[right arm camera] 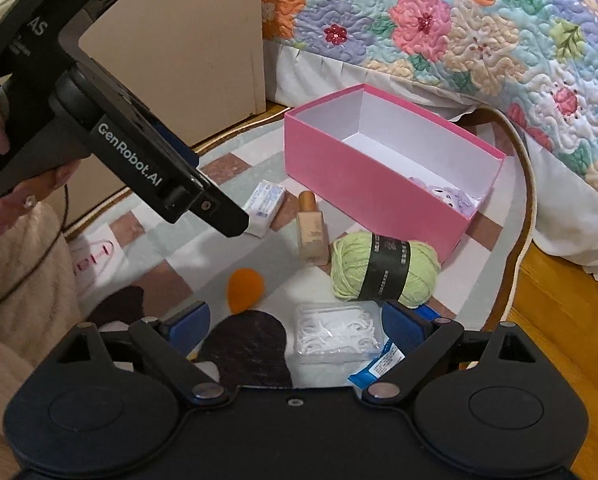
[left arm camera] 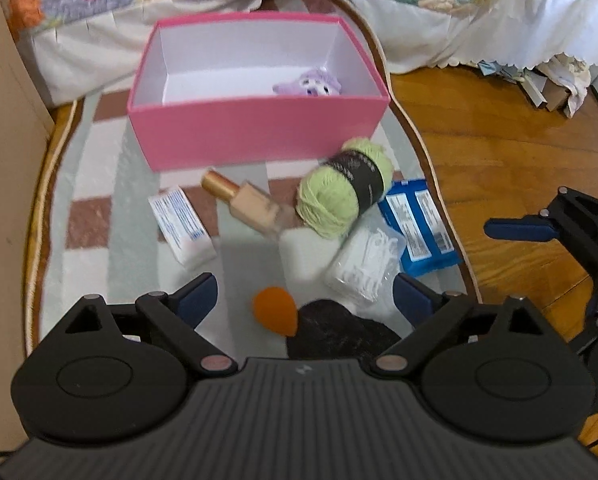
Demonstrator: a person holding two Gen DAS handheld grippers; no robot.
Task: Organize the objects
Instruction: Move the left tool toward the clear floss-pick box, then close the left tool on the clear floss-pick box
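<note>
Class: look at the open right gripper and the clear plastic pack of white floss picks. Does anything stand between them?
Nothing visible does. The clear plastic pack of white floss picks lies just ahead of the open right gripper, uncovered, resting partly on a blue packet.

Matt pink cardboard box [left arm camera: 259,136], smooth white inside. Green yarn ball [left arm camera: 339,196], fuzzy wool under a dark paper band. Gold cap gleams on the foundation bottle [right arm camera: 312,232]. Clear glossy plastic floss-pick case [right arm camera: 337,334]. Polished wood floor [left arm camera: 499,140] at right, quilted cloth bedspread [right arm camera: 459,32] above.
</note>
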